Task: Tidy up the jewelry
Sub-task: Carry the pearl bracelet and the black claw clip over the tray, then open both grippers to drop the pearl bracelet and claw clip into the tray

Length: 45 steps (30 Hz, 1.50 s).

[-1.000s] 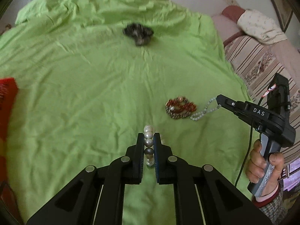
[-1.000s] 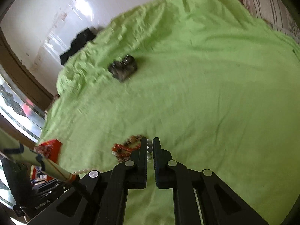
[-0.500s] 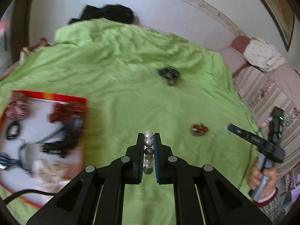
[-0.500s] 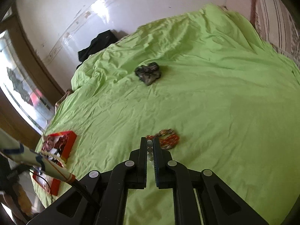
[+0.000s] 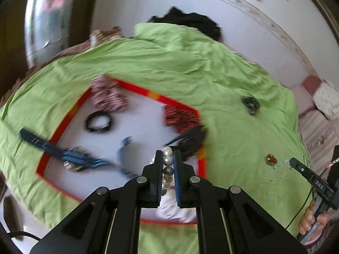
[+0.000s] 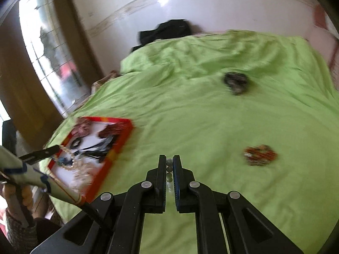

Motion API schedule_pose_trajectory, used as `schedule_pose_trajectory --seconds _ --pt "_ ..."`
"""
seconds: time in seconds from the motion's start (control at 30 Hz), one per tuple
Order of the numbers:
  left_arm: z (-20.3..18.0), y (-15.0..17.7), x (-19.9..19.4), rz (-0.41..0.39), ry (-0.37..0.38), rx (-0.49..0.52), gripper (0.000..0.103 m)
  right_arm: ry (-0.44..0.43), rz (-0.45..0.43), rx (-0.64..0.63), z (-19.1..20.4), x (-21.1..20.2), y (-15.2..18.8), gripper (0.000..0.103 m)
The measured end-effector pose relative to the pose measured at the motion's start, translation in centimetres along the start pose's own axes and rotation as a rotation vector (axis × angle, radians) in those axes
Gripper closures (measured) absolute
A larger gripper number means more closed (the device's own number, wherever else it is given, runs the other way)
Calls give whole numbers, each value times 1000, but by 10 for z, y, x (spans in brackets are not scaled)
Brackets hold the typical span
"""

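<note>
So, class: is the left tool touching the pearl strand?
Touching. The left wrist view shows the left tool shut on the pearl strand, beads pinched between both fingers above the red-rimmed tray.

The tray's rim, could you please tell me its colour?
Red with short orange patches on the tray, clearest in the left wrist view.

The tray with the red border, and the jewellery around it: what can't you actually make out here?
- Left wrist view: tray contents smeared by motion blur; near edge hidden behind the left gripper.
- Right wrist view: tiny beads in the right gripper, mostly hidden by its fingers.
- Dark cluster: blurred, type unclear.
</note>
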<state>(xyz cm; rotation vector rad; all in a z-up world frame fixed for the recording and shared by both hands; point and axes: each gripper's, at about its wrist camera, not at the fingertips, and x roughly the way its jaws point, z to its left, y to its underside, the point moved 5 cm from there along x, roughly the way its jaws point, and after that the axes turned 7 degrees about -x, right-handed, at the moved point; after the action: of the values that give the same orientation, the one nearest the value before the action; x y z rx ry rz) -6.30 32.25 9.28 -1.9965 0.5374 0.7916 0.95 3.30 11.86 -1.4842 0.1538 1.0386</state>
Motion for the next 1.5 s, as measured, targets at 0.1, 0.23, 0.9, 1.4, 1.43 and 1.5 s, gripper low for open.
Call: schedule_pose_trajectory --seconds 0.1,0.23,0.9,1.4,1.43,1.5 --pt "27 -1 -6 3 -47 -44 94 -54 16 -46 39 13 -9 96" --pt "52 3 -6 29 -61 -98 94 -126 50 -87 88 33 -19 96" --pt "102 10 21 93 -165 -177 94 -195 241 -224 232 180 -36 96" --pt "90 3 16 33 -130 -183 93 -114 182 -292 223 173 -41 60" --pt "89 3 15 26 -133 -180 92 -113 178 -292 221 171 -42 60" --pt "88 2 15 18 -137 -178 85 -101 168 -287 214 164 -43 59"
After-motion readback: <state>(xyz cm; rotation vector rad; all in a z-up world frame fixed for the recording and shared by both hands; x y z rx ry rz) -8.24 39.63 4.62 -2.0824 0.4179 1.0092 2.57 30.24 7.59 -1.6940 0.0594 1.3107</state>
